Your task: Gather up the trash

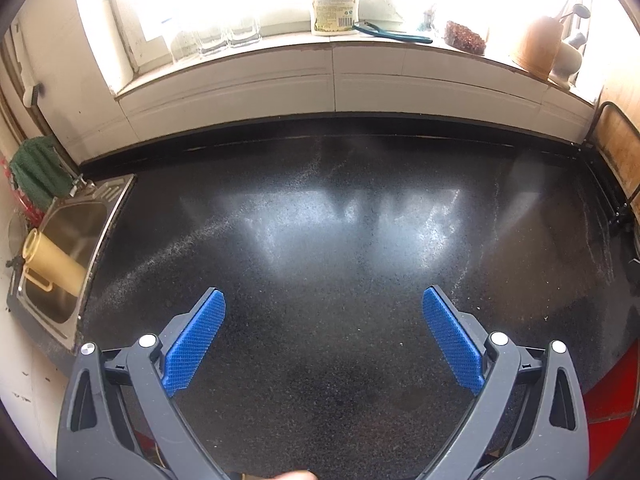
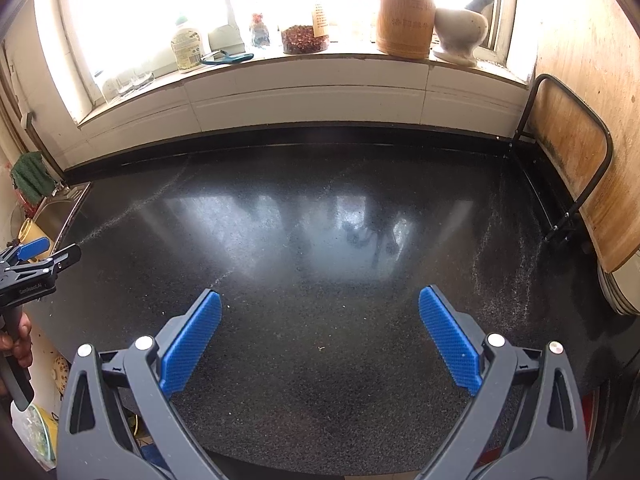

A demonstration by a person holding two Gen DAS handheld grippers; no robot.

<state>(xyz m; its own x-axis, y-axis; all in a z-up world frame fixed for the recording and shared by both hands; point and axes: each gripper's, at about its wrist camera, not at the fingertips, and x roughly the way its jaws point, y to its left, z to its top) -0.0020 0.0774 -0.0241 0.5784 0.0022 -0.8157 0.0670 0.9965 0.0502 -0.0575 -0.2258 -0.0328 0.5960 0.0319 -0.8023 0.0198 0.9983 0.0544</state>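
Note:
My left gripper (image 1: 323, 300) is open and empty, held above the black speckled countertop (image 1: 320, 240). My right gripper (image 2: 320, 300) is also open and empty above the same countertop (image 2: 320, 220). The left gripper also shows at the left edge of the right wrist view (image 2: 52, 252), held in a hand. No piece of trash is plain on the counter; only a tiny pale crumb (image 2: 320, 347) lies between the right gripper's fingers, and white dust streaks (image 2: 500, 280) run along the right side.
A steel sink (image 1: 60, 248) with a yellow cup (image 1: 52, 264) sits at the left. The windowsill holds a bottle (image 1: 334, 10), glasses (image 1: 224, 36), a bamboo holder (image 2: 406, 16) and a mortar (image 2: 460, 28). A wooden board in a black rack (image 2: 572, 168) stands at the right.

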